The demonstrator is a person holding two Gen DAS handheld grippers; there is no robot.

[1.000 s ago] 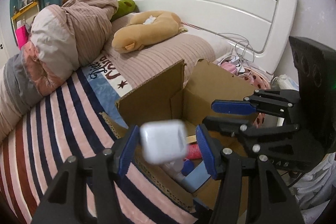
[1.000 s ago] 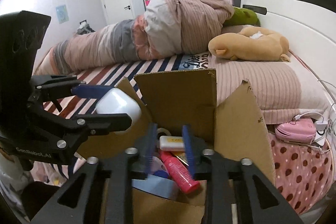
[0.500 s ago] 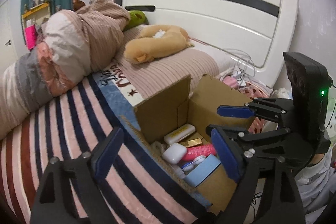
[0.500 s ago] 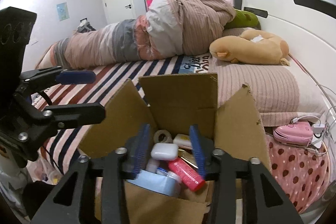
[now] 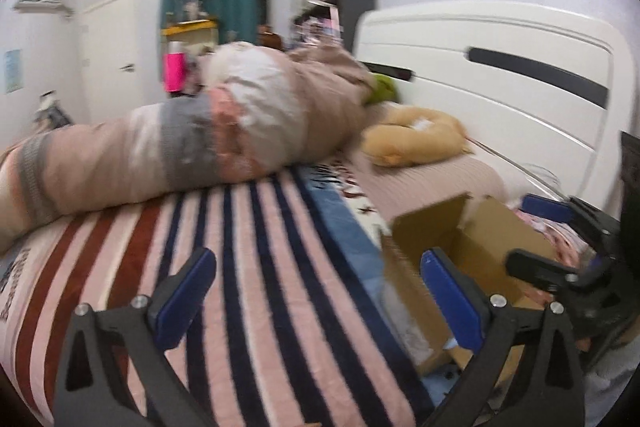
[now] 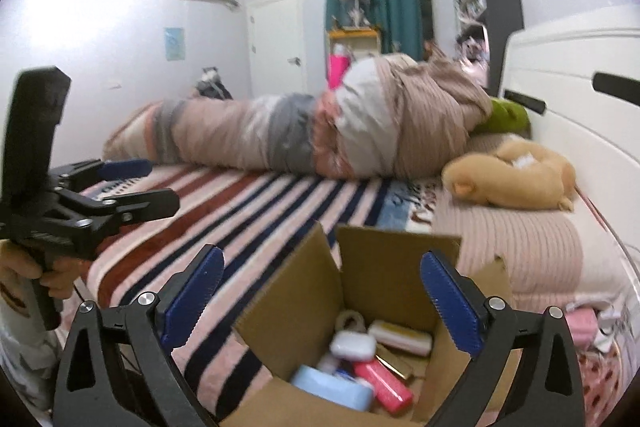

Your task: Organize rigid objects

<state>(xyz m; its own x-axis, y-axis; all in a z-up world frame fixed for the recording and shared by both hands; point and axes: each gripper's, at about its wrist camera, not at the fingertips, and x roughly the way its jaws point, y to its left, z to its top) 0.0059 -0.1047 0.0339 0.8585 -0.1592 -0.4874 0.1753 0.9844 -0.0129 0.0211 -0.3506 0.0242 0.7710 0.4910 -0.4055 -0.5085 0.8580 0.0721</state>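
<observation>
Cardboard box (image 6: 384, 291) sits open on the striped blanket (image 6: 256, 211), directly below and between the spread fingers of the right gripper (image 6: 322, 297), which holds nothing. Inside lie a white case (image 6: 353, 343), a pink tube (image 6: 382, 385), a pale blue container (image 6: 332, 389) and a cream bar (image 6: 400, 337). Off to its left, the left gripper (image 5: 318, 291) hangs over the blanket, jaws wide apart and empty, the box to its right.
</observation>
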